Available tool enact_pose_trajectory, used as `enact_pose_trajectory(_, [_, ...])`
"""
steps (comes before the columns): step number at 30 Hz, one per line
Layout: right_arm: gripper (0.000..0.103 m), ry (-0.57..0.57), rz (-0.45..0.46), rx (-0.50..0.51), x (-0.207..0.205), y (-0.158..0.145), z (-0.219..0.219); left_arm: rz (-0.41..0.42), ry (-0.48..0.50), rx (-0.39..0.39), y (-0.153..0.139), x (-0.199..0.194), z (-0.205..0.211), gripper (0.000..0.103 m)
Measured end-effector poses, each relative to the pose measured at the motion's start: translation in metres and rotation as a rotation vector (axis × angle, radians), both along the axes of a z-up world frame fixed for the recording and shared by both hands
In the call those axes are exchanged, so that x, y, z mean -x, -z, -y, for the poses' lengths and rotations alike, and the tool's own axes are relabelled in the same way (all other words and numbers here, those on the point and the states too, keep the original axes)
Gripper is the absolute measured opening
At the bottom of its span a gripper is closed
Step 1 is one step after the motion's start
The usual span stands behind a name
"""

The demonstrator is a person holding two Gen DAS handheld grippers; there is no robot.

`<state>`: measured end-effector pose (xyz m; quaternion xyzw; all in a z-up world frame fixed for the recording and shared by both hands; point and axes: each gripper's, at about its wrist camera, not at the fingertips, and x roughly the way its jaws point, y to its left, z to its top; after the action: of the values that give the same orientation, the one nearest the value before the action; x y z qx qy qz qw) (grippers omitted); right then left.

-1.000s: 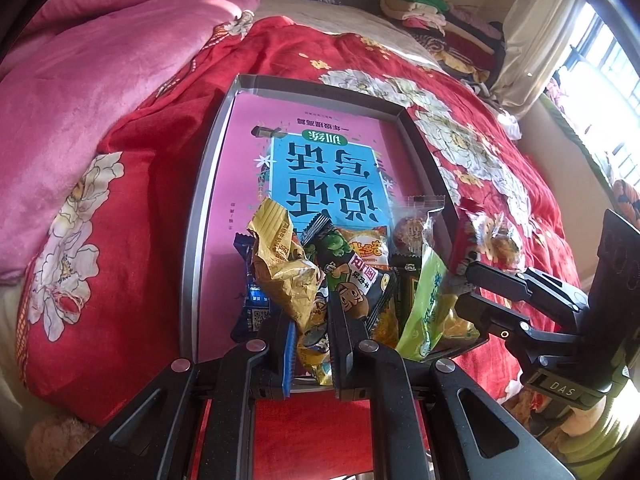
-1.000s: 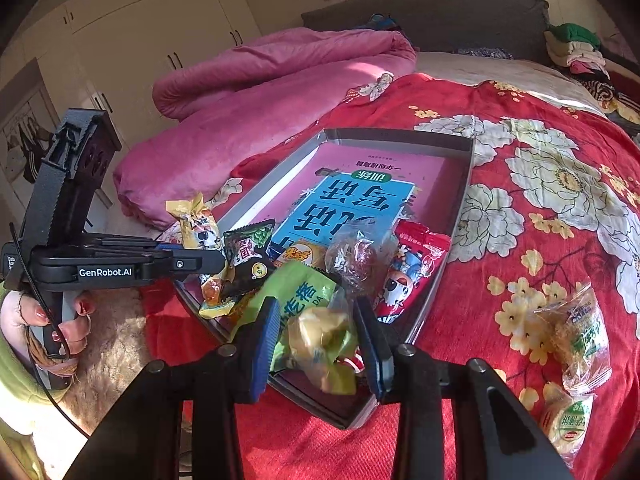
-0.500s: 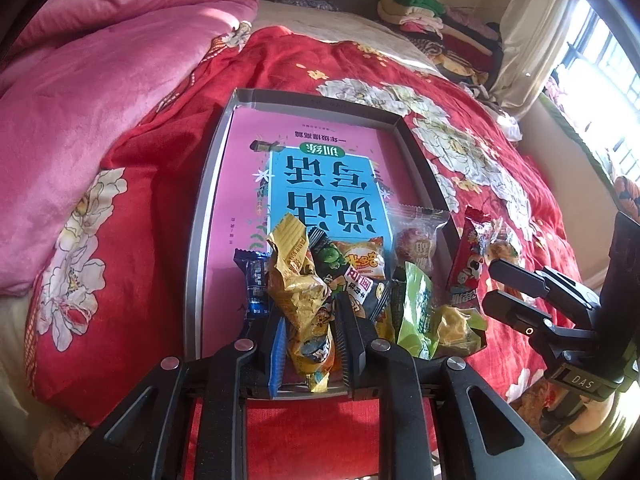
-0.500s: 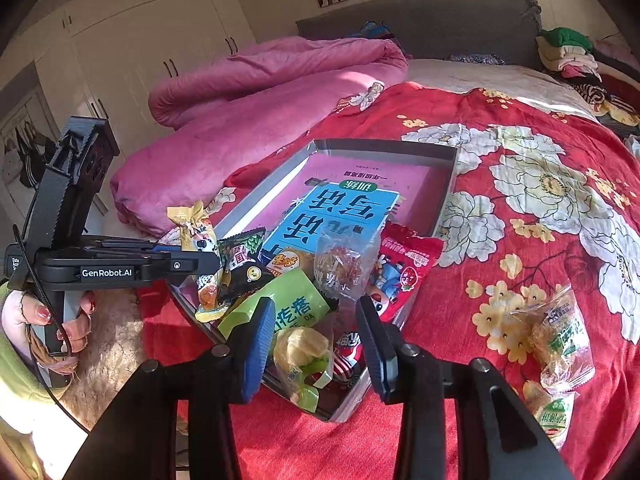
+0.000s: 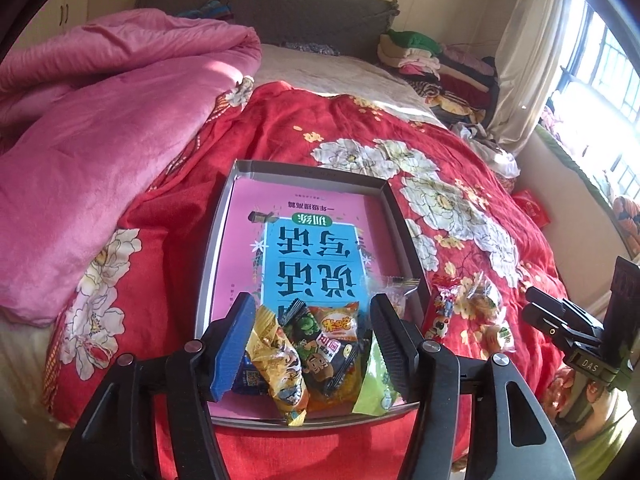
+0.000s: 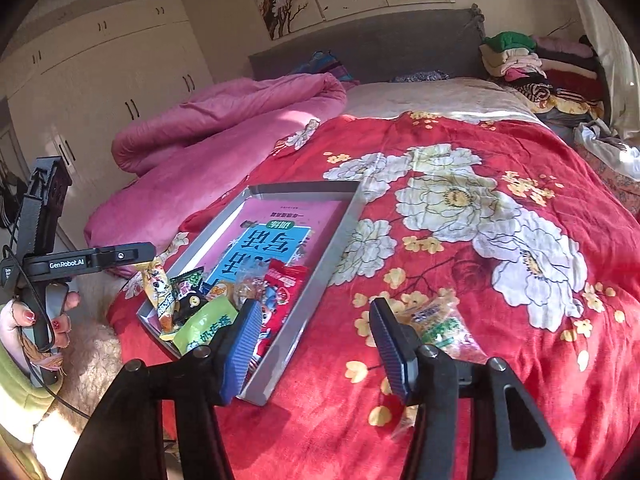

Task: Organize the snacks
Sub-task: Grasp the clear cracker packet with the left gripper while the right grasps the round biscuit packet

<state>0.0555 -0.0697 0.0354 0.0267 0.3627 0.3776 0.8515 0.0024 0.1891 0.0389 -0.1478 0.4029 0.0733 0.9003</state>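
The left gripper is hanging with its fingers spread wide over the near end of the grey tray, gripping nothing. Below it, a cluster of snack packets is lying in the tray's near end: a yellow packet, a dark packet with a cartoon face, an orange packet and a green packet, overlapping one another. They are resting on a pink book with a blue panel that is filling the tray floor. A clear-wrapped snack is sitting by the tray's right wall, and a red packet is leaning on that wall.

The right gripper is also standing wide apart and empty, hovering above the red floral bedspread just beside the tray's right wall. A clear bag with green print is lying on the bedspread behind its right finger, outside the tray.

Farther off, a pink quilt is bunching on the left, and folded clothes are piling by the headboard.
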Motion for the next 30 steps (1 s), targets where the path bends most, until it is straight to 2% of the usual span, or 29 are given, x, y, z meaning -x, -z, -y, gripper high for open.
enact_pose_trajectory(6, [0.064,0.091,-0.019,0.05,-0.009,0.0,0.039,0.026,0.053,-0.01,-0.016,-0.011,0.027,0.064])
enact_pose_trajectory(10, [0.064,0.119,-0.069,0.049,-0.011,0.009,0.058,0.031,0.106,0.001,-0.021,-0.023,0.051,0.064])
enact_pose_trajectory(18, [0.066,0.124,-0.132,0.071,-0.01,0.024,0.064,0.026,0.219,-0.003,-0.023,-0.053,0.108,0.065])
enact_pose_trajectory(24, [0.066,0.081,-0.143,0.153,-0.006,0.038,0.044,-0.018,0.296,-0.03,-0.008,-0.075,0.15,0.065])
enact_pose_trajectory(30, [0.066,0.064,-0.156,0.219,-0.007,0.053,0.029,-0.104,0.373,-0.075,0.021,-0.094,0.186,0.065])
